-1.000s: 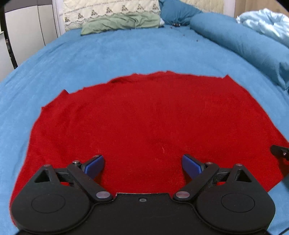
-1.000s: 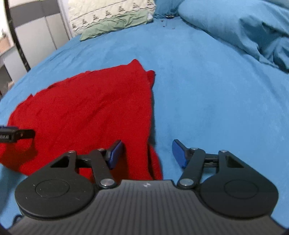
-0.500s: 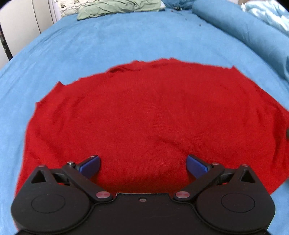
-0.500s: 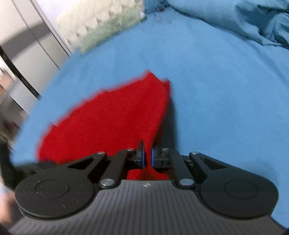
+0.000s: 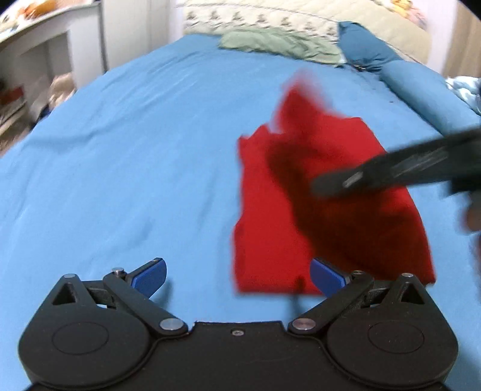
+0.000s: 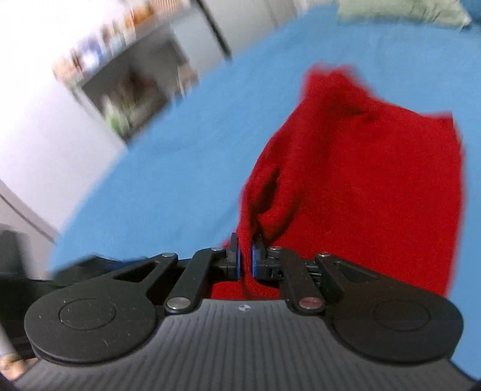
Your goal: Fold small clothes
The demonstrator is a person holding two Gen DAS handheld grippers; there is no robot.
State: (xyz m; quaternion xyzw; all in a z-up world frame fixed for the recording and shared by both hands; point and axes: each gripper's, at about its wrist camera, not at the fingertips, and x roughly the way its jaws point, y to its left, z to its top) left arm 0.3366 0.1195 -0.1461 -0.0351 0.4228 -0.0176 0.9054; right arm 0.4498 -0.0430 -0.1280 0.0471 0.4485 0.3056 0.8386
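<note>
The cloth (image 5: 330, 210) is a plain bright red, darker where shadow falls across it, and the bed sheet (image 5: 135, 150) under it is a plain mid blue. Both grippers, the left (image 5: 237, 278) and the right (image 6: 246, 261), are black with blue finger pads (image 5: 150, 275), and the right one's body is grey with fine ribbing. At the head of the bed lie a pale green pillow (image 5: 279, 45), a cream quilt (image 5: 270, 21) with a small dark repeating motif, and a darker blue bolster (image 5: 421, 87).
</note>
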